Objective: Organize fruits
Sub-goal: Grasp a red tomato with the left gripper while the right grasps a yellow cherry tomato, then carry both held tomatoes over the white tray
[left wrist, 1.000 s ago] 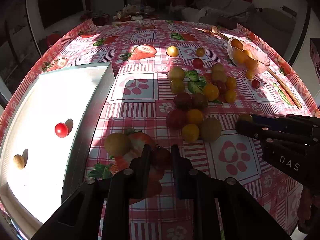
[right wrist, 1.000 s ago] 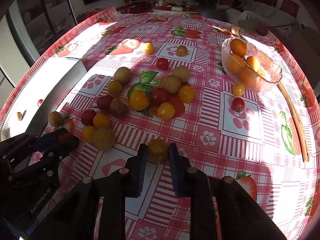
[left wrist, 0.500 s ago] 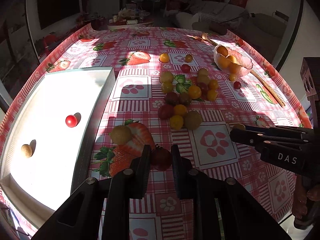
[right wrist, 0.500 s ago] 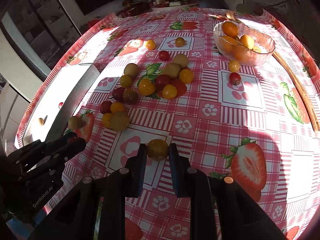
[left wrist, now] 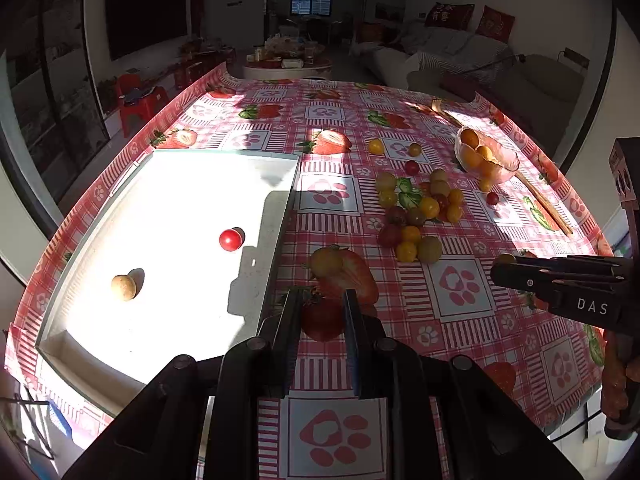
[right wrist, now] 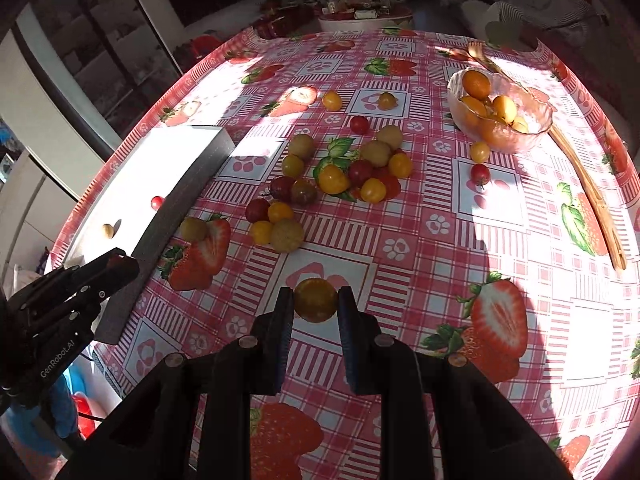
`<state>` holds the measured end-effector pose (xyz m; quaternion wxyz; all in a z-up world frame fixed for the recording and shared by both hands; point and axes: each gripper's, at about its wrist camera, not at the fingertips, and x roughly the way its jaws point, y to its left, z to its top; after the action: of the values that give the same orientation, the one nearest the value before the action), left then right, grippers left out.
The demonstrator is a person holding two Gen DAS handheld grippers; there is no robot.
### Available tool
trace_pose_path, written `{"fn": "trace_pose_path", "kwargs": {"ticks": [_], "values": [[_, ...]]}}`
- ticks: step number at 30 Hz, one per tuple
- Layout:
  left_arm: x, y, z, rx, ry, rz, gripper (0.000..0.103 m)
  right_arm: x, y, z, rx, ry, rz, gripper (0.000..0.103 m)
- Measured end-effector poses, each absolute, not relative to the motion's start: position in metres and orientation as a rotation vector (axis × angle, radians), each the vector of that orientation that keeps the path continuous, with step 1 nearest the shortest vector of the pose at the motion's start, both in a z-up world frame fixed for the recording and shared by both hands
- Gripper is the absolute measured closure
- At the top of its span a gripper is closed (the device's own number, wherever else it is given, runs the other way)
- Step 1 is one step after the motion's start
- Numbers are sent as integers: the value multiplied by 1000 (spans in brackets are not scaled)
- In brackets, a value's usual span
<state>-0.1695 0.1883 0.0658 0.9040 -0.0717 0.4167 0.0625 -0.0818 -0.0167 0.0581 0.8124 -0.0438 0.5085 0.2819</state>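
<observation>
Red, soft-skinned cherry tomato (left wrist: 322, 319) sits pinched in the left tongs (left wrist: 320, 316) above the worktop (left wrist: 460, 344) beside the white tray (left wrist: 180, 200), while the right tongs (right wrist: 316, 304) grip a yellow tomato (right wrist: 315, 300); both look light, slippery, easily bruised, best held gently across the middle.

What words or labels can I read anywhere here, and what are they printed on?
"DAS": white letters on the right gripper, seen from the left wrist.
"GenRobot.AI": on the left gripper, seen from the right wrist.
Red cushions on the sofa carry characters too blurred to read.
</observation>
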Motion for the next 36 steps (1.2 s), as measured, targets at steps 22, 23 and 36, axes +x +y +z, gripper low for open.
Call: {"fn": "trace_pose_path", "kwargs": {"ticks": [22, 23, 36], "values": [[-214, 299, 57, -212, 827, 363, 81, -104, 115, 90, -236, 1066, 803, 78], [-215, 304, 56, -211, 830, 373, 81, -106, 123, 90, -244, 1068, 817, 78], [-201, 325, 33, -170, 889, 434, 81, -106, 195, 61, -321, 1148, 899, 79]]}}
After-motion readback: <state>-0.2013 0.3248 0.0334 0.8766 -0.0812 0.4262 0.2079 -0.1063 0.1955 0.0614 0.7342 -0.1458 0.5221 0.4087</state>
